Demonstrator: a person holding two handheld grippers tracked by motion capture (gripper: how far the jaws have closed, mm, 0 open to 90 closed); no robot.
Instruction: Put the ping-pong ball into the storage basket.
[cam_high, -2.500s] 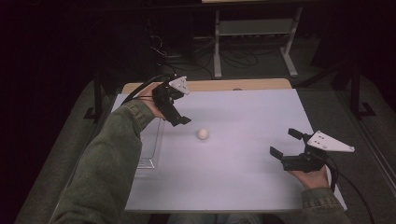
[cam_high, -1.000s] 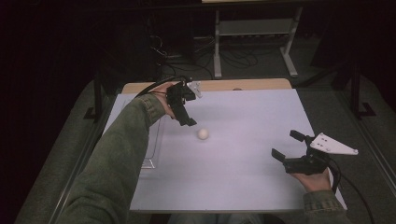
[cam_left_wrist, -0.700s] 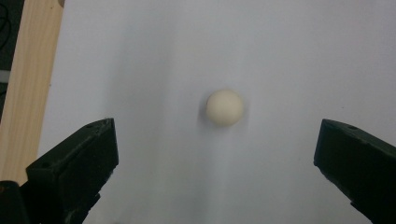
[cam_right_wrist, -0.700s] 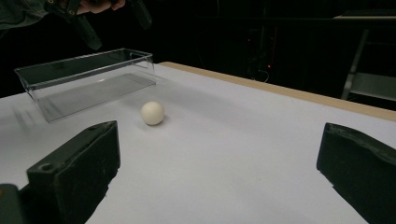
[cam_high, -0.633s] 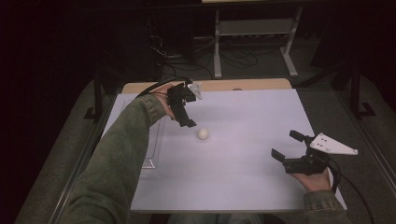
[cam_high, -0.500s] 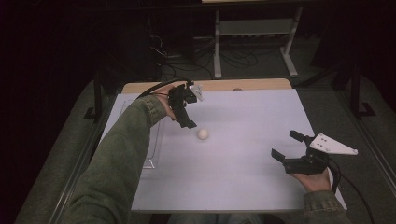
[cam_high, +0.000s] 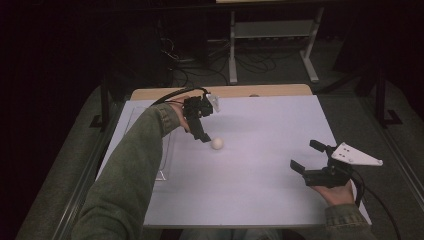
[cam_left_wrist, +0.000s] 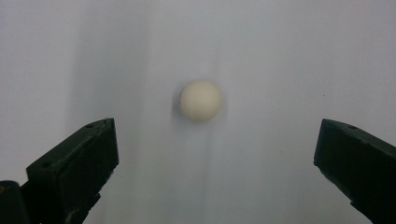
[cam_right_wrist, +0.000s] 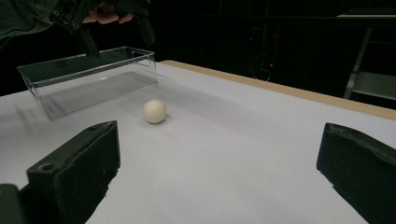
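Hovering closer now, the left hand-held gripper (cam_high: 204, 136) has swung over the white ball (cam_high: 217, 144), jaws spread wide; right hand-held gripper (cam_high: 312, 157) waits, jaws apart.

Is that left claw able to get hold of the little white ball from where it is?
Probably yes. The left claw hangs open just above the ball, which sits centred between its jaws with bare table around it.

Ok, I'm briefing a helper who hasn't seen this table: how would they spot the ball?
Start at the white table, then find the clear plastic bin on its left side. Just right of the bin, below the open left hand-held gripper, lies the ball: small, round, cream-coloured, the one loose thing on the sheet.
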